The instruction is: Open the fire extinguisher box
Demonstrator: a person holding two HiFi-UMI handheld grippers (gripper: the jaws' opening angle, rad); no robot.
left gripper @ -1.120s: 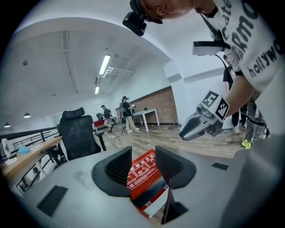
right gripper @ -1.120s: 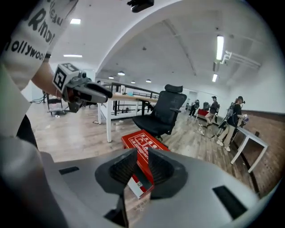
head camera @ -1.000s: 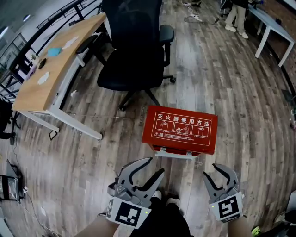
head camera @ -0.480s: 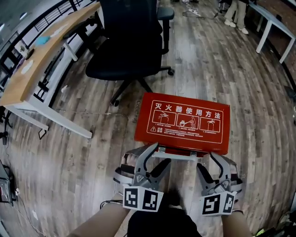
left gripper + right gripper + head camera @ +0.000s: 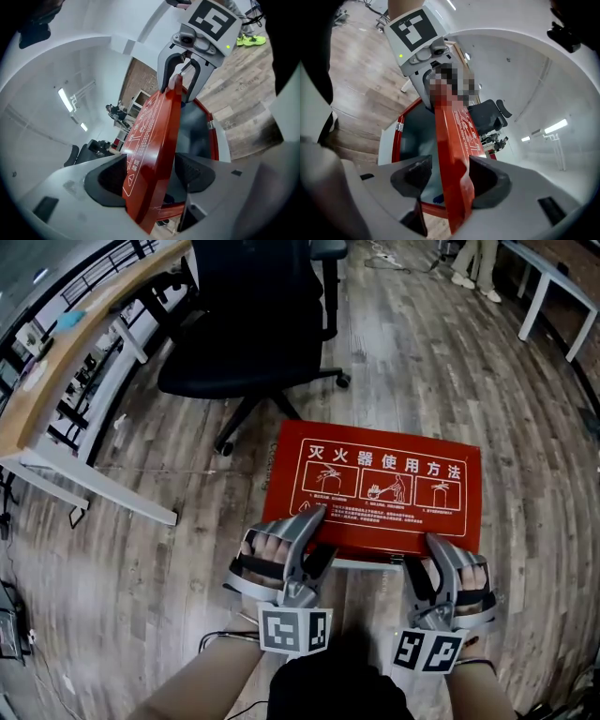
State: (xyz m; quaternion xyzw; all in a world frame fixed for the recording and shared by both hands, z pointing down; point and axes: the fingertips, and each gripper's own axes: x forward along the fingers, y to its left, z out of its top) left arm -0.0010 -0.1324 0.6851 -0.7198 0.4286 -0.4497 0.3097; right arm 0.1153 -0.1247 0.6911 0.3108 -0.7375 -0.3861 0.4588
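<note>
Fire extinguisher box (image 5: 373, 521): lid (image 5: 157, 136) ajar, contents indiscernible.
Left tool (image 5: 322, 532), right tool (image 5: 422, 554): jaws just widened, astride lid edge; previously short of box.

The floor (image 5: 450, 362) is of grey-brown wooden planks; a red fire extinguisher box (image 5: 375, 488) with white print on its lid sits on it near the lower middle; just behind the box a black office chair (image 5: 253, 343) stands on its castors; to the left a wood-topped desk (image 5: 56, 381) rests on white legs; a white table (image 5: 553, 287) stands at the far right; loose cables (image 5: 382, 253) lie at the top edge; beside them are a person's shoes (image 5: 487, 294).
</note>
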